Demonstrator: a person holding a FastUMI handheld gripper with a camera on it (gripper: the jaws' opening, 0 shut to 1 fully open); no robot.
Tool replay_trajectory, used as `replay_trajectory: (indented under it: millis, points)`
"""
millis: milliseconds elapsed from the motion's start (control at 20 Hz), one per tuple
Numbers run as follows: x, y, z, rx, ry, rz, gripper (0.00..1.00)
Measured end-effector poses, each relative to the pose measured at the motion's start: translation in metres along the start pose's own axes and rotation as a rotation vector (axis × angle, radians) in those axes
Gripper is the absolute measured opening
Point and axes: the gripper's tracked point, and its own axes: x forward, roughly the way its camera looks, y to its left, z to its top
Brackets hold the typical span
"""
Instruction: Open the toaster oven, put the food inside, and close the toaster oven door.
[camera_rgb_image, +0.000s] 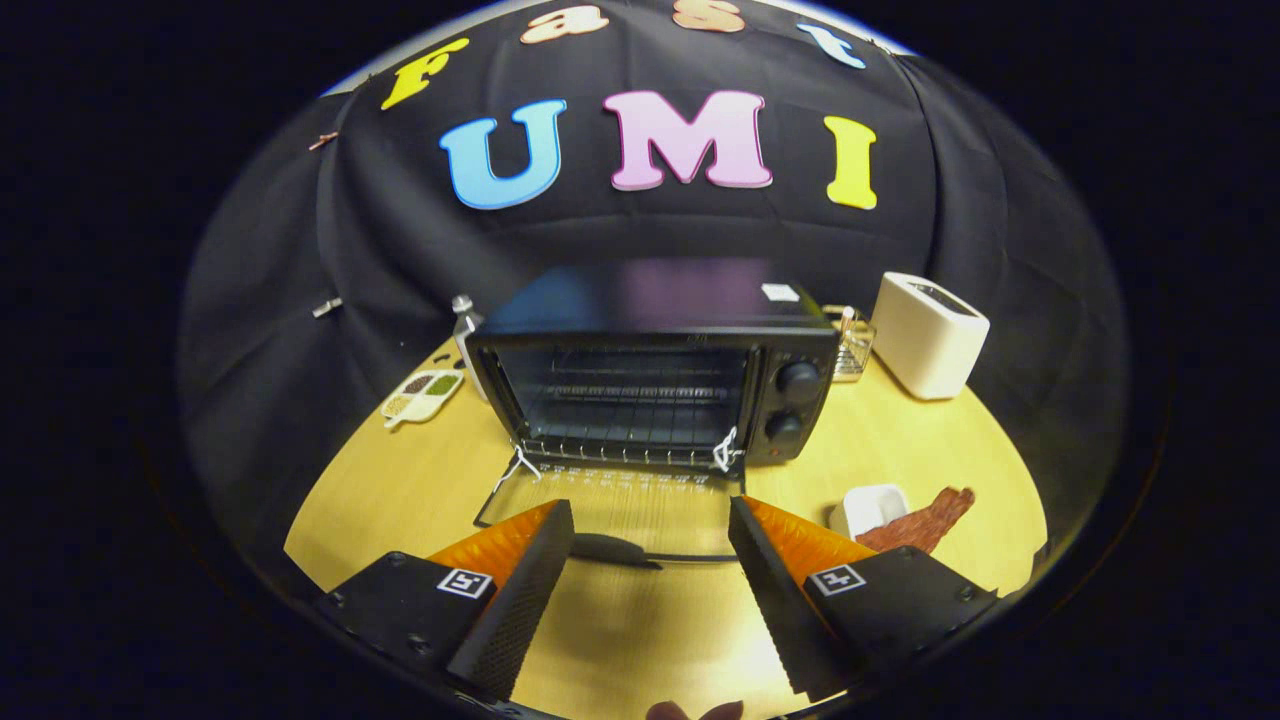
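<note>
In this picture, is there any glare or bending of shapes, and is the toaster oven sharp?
In the gripper view, the fisheye lens bends the wooden table into a curve; the toaster oven is sharp, its door lying open, and its glossy top mirrors soft blue and pink colour; the open claw holds nothing and casts a soft shadow on the table beneath it.

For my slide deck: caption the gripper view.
Open gripper faces the toaster oven, its door lowered onto the table; food waits beside it.
</note>
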Motion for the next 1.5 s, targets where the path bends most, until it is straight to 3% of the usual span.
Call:
replay_trajectory:
  millis: [200,700,1100,1500]
  points:
    - [-0.028,-0.04,0.026,-0.09,-0.015,0.053,0.98]
    - [-0.043,-0.178,0.037,-0.07,0.159,0.127,1.0]
    - [-0.003,-0.265,-0.017,0.02,0.354,0.141,0.99]
    - [0.03,-0.258,-0.08,0.108,0.579,0.297,0.99]
